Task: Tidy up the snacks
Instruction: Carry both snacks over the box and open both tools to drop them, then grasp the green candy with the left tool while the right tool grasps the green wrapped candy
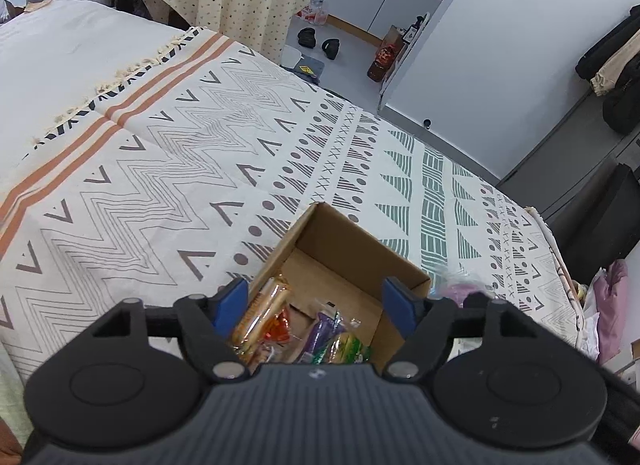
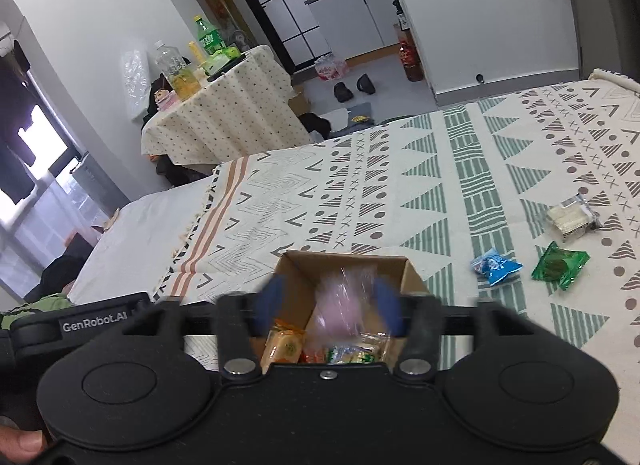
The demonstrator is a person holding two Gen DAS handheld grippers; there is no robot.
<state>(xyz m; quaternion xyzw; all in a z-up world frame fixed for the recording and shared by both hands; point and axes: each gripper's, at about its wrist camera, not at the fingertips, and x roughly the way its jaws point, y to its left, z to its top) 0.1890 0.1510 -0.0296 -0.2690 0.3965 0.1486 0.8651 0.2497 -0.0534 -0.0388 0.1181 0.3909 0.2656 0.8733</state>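
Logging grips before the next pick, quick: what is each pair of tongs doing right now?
Left tongs: open, empty, above the brown cardboard box.
Right tongs: open; blurred pink clear-wrapped snack between them, not gripped.

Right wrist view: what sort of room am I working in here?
Likely a small studio flat: a bed with a patterned bedspread as the work surface, a cloth-covered side table with drink bottles, and kitchen cabinets beyond.

Left tool (image 1: 318, 305) ribbed grey, blue pads; right tool (image 2: 328, 305) black, blue-padded.
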